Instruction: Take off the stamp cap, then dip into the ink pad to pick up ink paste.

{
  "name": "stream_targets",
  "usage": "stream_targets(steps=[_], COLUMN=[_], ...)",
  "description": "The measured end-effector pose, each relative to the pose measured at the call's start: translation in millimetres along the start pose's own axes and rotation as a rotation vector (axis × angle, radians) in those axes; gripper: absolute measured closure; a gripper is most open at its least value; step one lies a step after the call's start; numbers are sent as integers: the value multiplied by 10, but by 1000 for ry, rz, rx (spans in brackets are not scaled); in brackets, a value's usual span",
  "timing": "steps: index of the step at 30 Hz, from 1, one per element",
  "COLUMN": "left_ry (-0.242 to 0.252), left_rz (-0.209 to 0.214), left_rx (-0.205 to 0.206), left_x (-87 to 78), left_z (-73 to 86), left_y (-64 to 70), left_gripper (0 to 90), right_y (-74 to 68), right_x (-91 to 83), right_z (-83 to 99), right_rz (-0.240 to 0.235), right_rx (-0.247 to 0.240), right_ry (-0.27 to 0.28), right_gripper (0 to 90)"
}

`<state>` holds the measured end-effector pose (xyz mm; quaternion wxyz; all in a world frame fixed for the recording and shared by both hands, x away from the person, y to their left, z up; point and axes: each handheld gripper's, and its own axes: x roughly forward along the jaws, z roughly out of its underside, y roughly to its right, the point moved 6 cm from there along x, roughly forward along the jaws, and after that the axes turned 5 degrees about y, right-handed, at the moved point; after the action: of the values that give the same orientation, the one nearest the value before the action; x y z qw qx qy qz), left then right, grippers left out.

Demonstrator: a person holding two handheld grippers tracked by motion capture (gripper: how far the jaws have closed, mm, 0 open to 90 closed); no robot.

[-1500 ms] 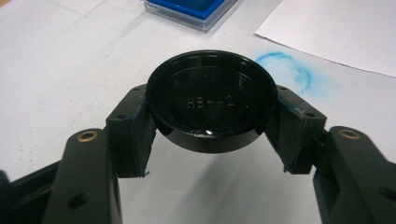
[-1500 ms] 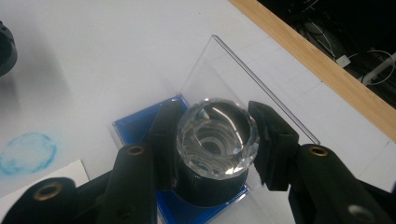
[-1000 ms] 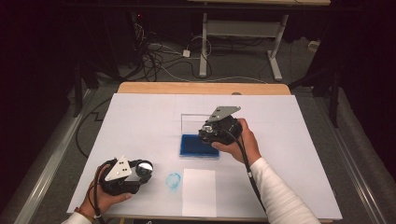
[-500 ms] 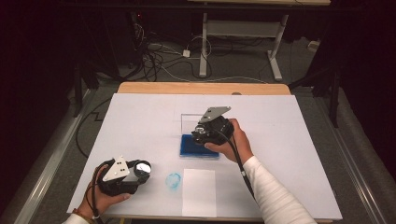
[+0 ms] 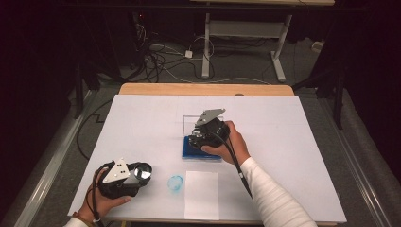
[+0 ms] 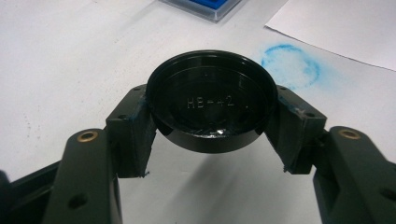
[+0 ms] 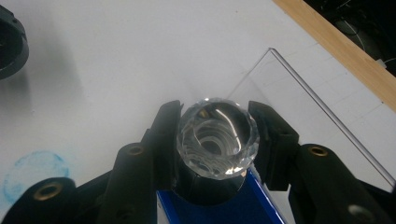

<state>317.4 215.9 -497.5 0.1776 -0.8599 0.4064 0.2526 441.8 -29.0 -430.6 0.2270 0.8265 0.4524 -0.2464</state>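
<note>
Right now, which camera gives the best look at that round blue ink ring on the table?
The left gripper view: the blue ring is close and whole. The high view shows it small, beside the white sheet. The right gripper view catches it at the lower left edge.

The white table (image 5: 142, 123) is evenly lit from above, while the floor behind it is left in deep darkness. Only soft, short shadows are cast beneath the hands. The high view is rendered slightly soft and grainy. In the right gripper view, bright glints are thrown off the faceted clear knob (image 7: 218, 136); the near jaws are blurred.
</note>
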Motion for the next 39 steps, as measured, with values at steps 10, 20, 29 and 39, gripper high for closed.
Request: stream_targets(steps=[10,20,29,39], left_ry=[-1,1,4,-6], left_rz=[4,1,4,3], left_rx=[2,2,22,30], left_x=[3,11,4,3], left_z=[-3,-10,-45,-35], left_y=[23,17,73,98], left_gripper=[366,366,366,366], right_y=[-44,-80,-92,-63], right_x=[80,159,235,318], right_z=[21,57,111,168], right_rz=[-10,-15,-10,-4], right_rx=[0,-3,-5,16], right_ry=[-13,-33,-68,-73], right_gripper=[570,570,570,569])
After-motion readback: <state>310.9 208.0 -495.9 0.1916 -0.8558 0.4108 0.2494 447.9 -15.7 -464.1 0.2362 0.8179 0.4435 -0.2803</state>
